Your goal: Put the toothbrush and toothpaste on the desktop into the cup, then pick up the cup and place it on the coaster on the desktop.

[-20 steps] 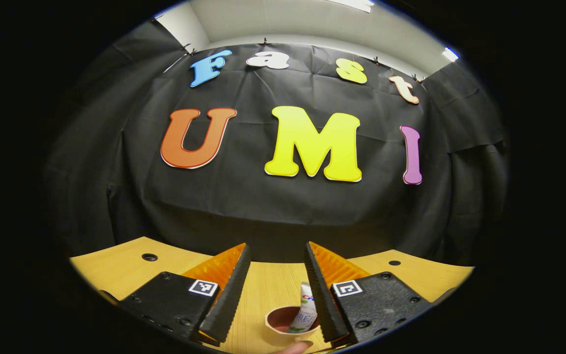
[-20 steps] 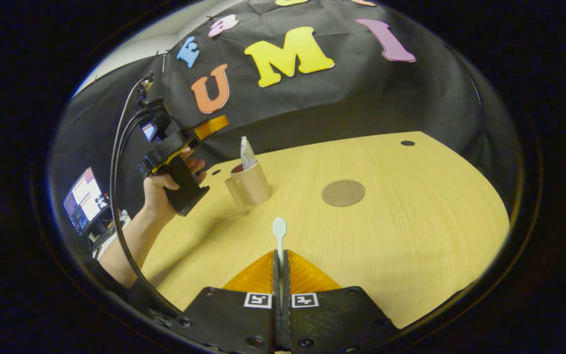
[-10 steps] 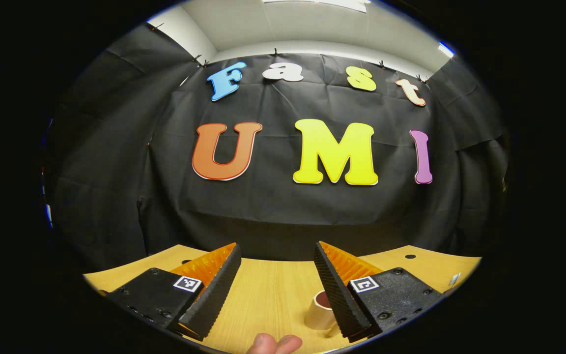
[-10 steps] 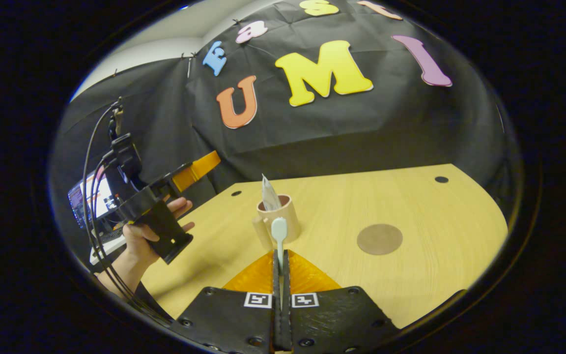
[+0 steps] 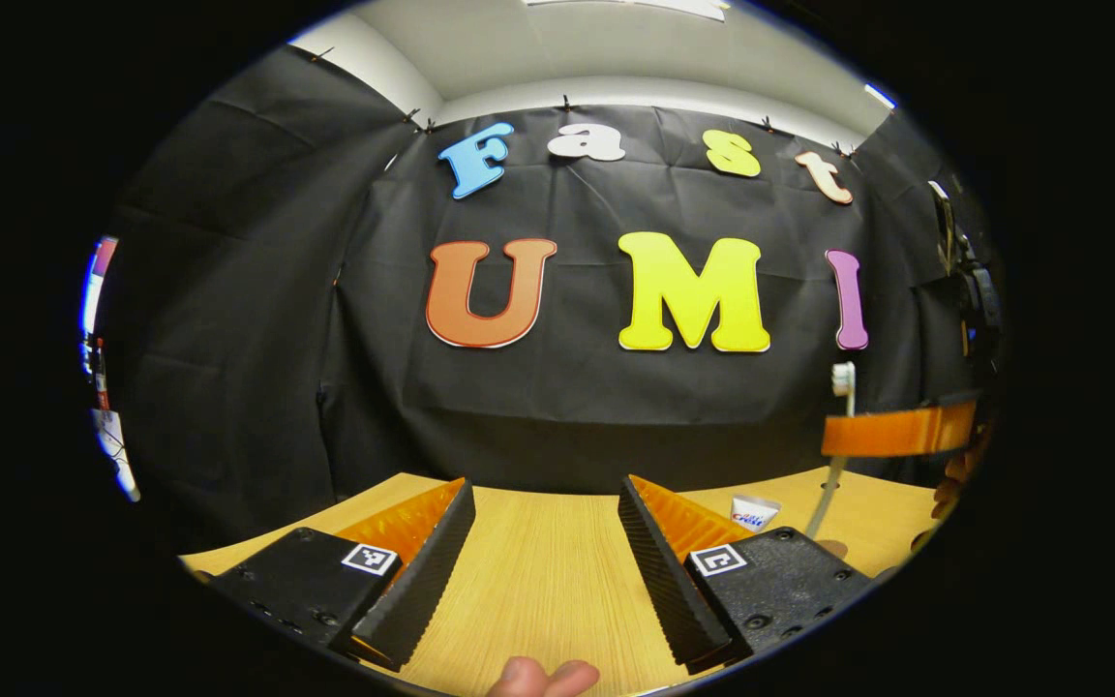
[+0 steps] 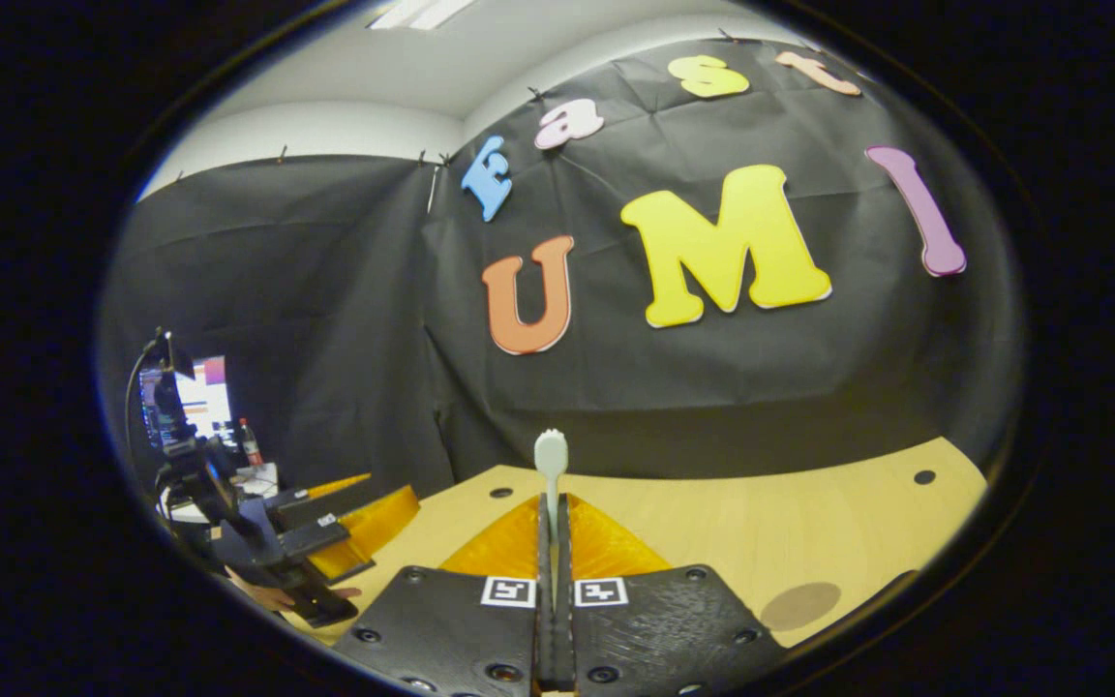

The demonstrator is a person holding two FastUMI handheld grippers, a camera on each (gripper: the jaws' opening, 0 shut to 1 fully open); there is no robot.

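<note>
The right tongs [image 6: 554, 542] pinched the toothbrush [image 6: 551, 465], its head standing upright past the tips, above the tabletop [image 6: 712, 532]. The left tongs [image 5: 543, 542] hung spread and empty over the wood. Just beyond their right finger, the toothpaste [image 5: 754, 511] poked up. The coaster [image 6: 799, 605] lay flat, low to the right of the right tongs.

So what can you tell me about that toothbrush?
The toothbrush is pale, whitish and looks like plastic, with a small rounded head on a thin neck. The right gripper is shut on its handle, so the head pokes out past the fingers, above the wooden desktop. In the left gripper view it stands roughly upright.
</note>
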